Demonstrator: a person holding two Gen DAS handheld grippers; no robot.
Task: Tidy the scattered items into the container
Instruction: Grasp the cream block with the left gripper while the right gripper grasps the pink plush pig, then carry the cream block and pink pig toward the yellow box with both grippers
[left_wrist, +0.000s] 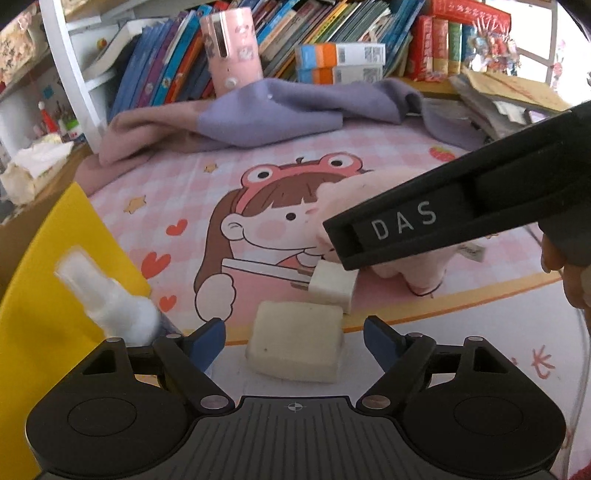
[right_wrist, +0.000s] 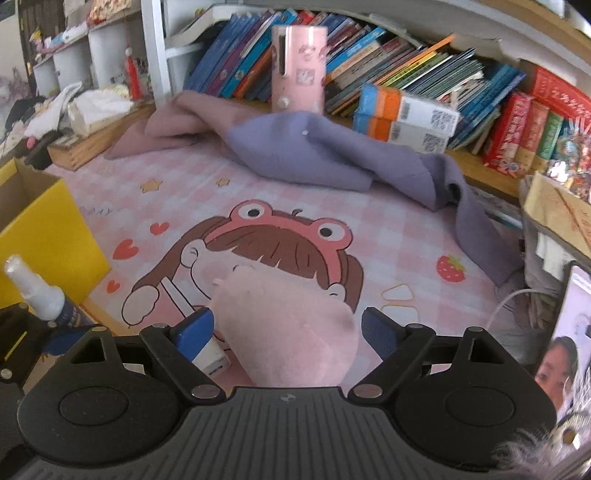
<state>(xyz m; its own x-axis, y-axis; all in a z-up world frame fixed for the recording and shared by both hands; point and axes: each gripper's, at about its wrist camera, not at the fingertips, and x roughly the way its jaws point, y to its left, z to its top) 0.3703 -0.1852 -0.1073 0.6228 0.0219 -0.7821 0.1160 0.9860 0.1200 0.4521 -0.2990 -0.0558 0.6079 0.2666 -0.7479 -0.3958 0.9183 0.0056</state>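
Observation:
A cream block (left_wrist: 295, 341) lies on the mat between the open fingers of my left gripper (left_wrist: 294, 341), not gripped. A white charger cube (left_wrist: 332, 286) sits just beyond it; it also shows in the right wrist view (right_wrist: 212, 358). A pink plush toy (right_wrist: 286, 328) lies between the open fingers of my right gripper (right_wrist: 287, 334); the toy shows in the left wrist view (left_wrist: 391, 206) partly behind the right gripper's black body (left_wrist: 461, 210). A white spray bottle (left_wrist: 114, 306) stands by the yellow box (left_wrist: 55, 266), also seen from the right wrist (right_wrist: 40, 295).
A pink cartoon mat (right_wrist: 277, 229) covers the table. A purple and mauve cloth (right_wrist: 314, 151) lies at the back, before a pink cylinder (right_wrist: 298, 70) and a row of books (right_wrist: 406, 74). A phone screen (right_wrist: 569, 350) stands at the right.

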